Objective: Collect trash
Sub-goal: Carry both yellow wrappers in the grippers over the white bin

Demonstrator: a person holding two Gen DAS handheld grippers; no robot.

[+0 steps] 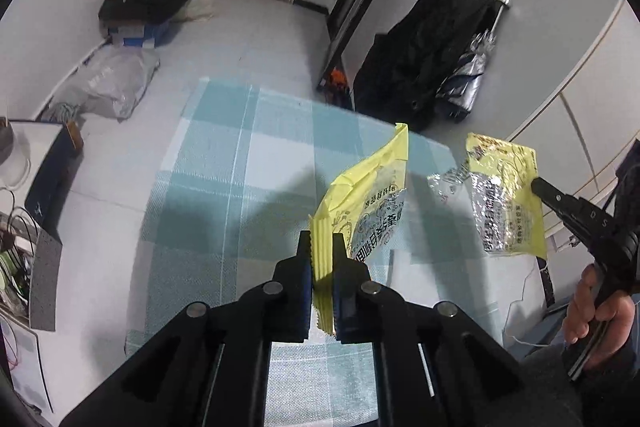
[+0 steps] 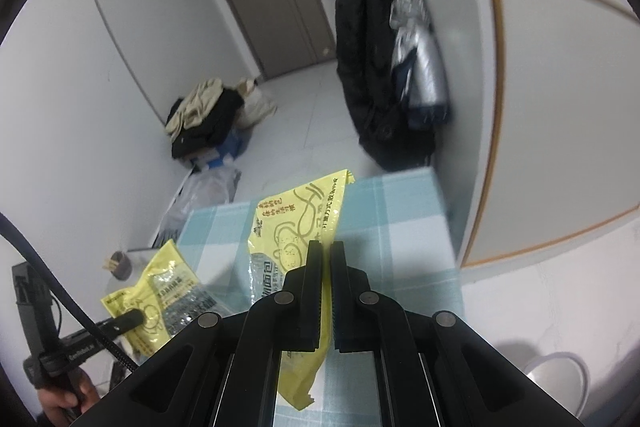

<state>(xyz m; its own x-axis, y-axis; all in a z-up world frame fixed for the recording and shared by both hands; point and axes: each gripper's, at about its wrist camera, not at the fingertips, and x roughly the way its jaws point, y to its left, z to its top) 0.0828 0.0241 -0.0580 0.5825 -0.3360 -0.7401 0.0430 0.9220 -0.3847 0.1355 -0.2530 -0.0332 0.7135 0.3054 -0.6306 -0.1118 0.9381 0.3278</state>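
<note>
Each gripper is clenched on its own yellow wrapper, both lifted clear of the checked tablecloth (image 1: 240, 163). The left gripper (image 1: 322, 241) pinches the crimped end of the left wrapper (image 1: 368, 195), whose long axis runs away toward one o'clock. The right gripper (image 2: 325, 247) grips the right wrapper (image 2: 296, 227) near its middle, the long axis toward twelve.

The left wrist view shows the right wrapper hanging free at three o'clock. The right wrist view alone shows a pale round rim (image 2: 560, 371) at five o'clock (possibly a bin, though too blurred to tell), nearer the right hand.
</note>
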